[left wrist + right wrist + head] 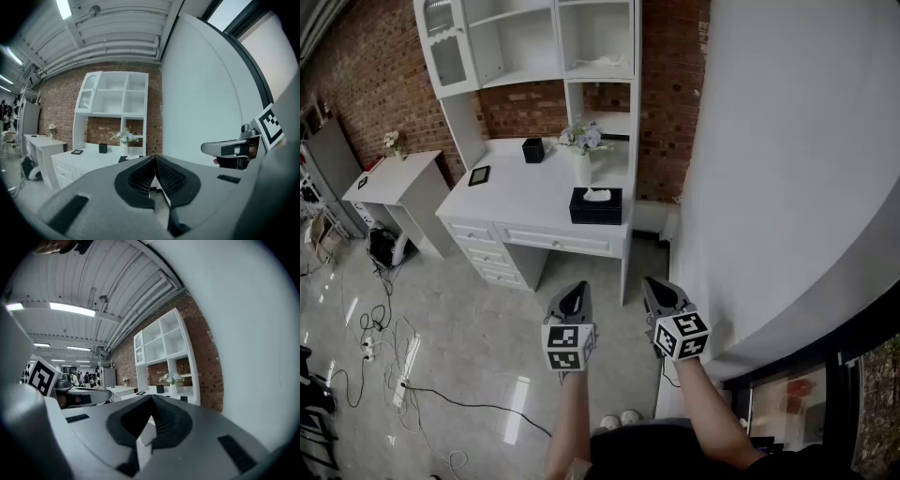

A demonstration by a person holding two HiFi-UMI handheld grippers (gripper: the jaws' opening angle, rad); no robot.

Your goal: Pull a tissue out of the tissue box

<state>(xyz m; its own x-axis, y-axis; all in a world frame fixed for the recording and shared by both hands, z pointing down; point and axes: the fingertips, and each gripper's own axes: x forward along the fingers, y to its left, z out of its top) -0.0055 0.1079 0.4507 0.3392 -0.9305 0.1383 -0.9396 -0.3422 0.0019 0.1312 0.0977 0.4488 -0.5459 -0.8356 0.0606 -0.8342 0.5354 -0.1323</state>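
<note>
A black tissue box with a white tissue sticking out of its top stands at the front right of the white desk. Both grippers hang over the floor well short of the desk, held side by side and pointing toward it. My left gripper is shut with nothing in it; in the left gripper view its tips meet, and the tissue box peeks out just above them. My right gripper is also shut and holds nothing, its tips closed together.
On the desk stand a vase of flowers, a small black box and a dark tablet, under a white shelf unit. A curved white wall runs close on the right. A small white table and floor cables lie left.
</note>
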